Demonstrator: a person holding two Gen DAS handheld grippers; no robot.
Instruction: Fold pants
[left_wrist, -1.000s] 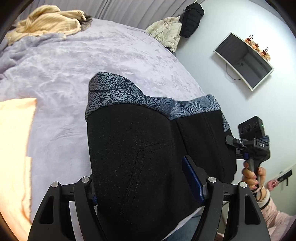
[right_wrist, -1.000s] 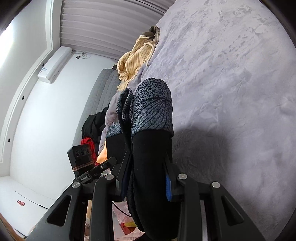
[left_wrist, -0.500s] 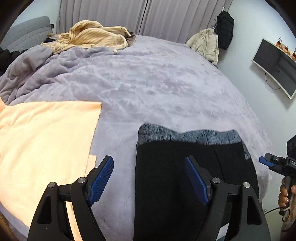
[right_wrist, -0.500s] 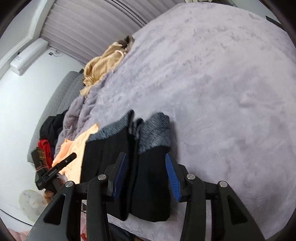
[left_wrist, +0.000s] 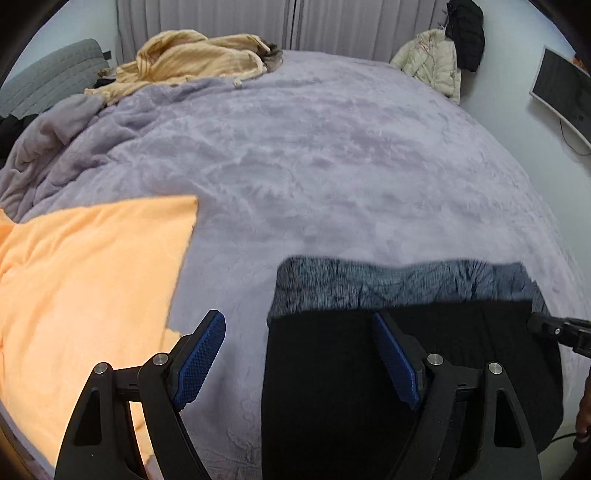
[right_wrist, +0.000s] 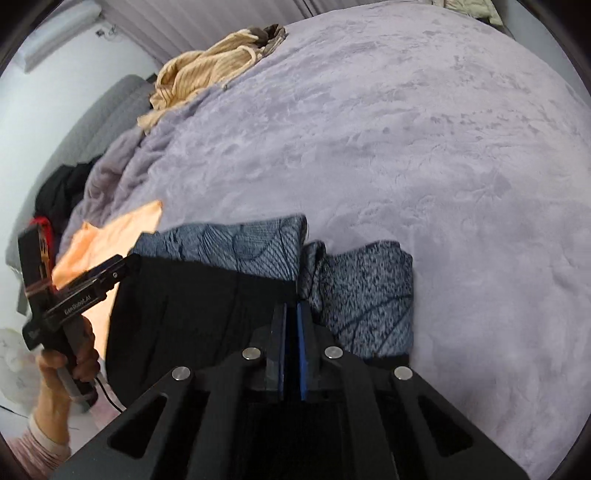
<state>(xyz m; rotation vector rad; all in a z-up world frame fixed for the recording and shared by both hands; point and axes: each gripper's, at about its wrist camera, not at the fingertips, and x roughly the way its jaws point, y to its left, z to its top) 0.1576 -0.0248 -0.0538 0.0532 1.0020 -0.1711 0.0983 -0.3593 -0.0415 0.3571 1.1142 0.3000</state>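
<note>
The black pants (left_wrist: 369, 387) lie folded on the bed (left_wrist: 332, 166), so the left tool (left_wrist: 299, 358) gapes empty and the right tool (right_wrist: 291, 332) is pinched closed on nothing.

Pants (left_wrist: 369, 387): black, with a grey-blue band printed in dark leaf-vein lines and speckle. Blanket (left_wrist: 332, 155): pale lavender plush. Flat cloth (left_wrist: 81, 280): peach-orange. Heaped garment (left_wrist: 192, 59): tan-yellow, ribbed. Left gripper (left_wrist: 299, 354) and right gripper (right_wrist: 291, 317): black frames, blue textured pads. Curtains (left_wrist: 207, 18): grey, pleated.
</note>
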